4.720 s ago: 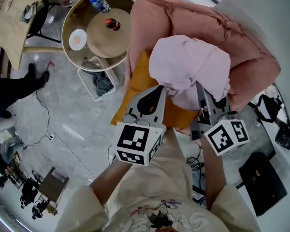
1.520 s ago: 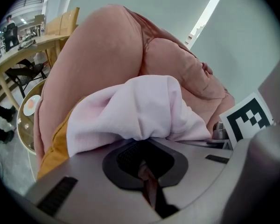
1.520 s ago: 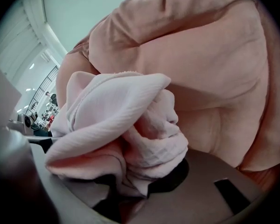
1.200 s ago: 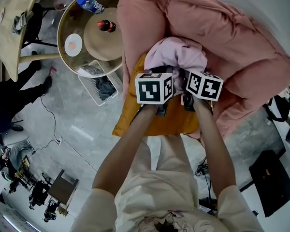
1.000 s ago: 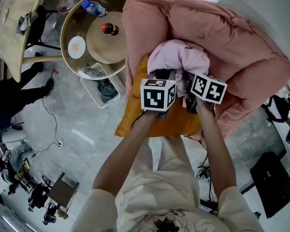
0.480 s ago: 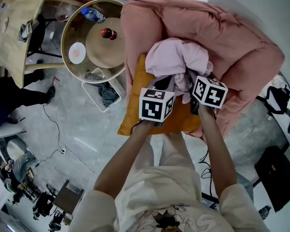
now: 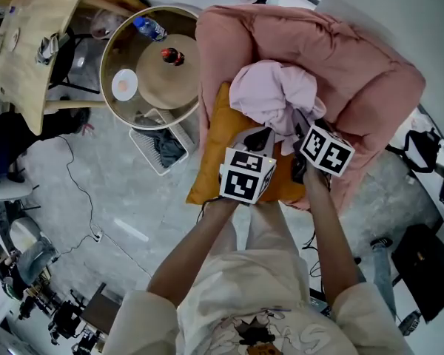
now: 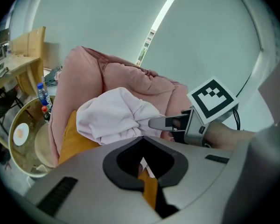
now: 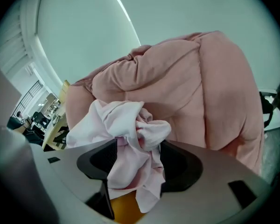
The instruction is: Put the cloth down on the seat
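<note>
Fingers [image 9: 97,161] of right gripper [image 9: 136,146] are spread wide, having just opened; folds of pink cloth [image 7: 270,95] are seen between them, not pinched. Jaws of left gripper [image 8: 142,138] are held together, empty. The cloth is bunched on orange cushion [image 7: 222,135] in pink armchair [image 7: 362,58], at 12 o'clock of the 2 grippers. 1 round table [image 7: 163,83] is seen at 9 o'clock of the armchair.

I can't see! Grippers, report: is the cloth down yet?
Left gripper shut, empty. Right gripper jaws just opened, cloth fold between them. Cloth heaped on seat cushion. Nothing blocking.
</note>
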The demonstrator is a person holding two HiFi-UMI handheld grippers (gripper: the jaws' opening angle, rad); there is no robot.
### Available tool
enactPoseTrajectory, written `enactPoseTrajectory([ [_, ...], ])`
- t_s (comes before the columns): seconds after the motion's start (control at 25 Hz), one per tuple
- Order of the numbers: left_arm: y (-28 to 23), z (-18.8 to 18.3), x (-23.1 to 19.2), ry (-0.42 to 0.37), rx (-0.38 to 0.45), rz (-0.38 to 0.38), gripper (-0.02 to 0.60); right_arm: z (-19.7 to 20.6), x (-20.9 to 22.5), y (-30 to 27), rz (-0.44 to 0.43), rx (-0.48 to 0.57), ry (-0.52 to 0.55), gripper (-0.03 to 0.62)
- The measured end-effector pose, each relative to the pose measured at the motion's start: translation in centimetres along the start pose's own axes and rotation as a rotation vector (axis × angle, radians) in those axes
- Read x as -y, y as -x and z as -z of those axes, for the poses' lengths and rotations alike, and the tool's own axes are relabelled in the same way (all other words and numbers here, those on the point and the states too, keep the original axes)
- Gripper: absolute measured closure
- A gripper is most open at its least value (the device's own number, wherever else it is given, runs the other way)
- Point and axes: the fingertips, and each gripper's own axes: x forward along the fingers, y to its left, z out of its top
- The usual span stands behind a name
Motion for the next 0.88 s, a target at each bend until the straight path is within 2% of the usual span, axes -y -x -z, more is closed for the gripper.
enactPoseTrajectory([
  [0.2,2.1,-0.3,0.4,0.034,0.027,-0.007,0.578,-0.5,-0.8,2.7,0.038,0.079,-0.016,0.307],
  [0.36,4.0,-0.2,0.8,-0.012,0.039,-0.016,0.578,-0.3,-2.4,4.8,-0.005,0.123,-0.028,0.309],
  [0.48,5.6,-0.1,1.6,-0.030,0.046,-0.014,0.578,-0.2,-3.2,6.8,-0.032,0.155,-0.043,0.362],
  [0.72,9.1,0.4,2.9,-0.045,0.056,0.002,0.578,-0.1,-4.3,11.0,-0.015,0.238,-0.057,0.488],
  [0.88,12.1,0.9,4.2,-0.019,0.065,0.023,0.578,0.5,-5.6,14.2,-0.027,0.265,-0.077,0.502],
])
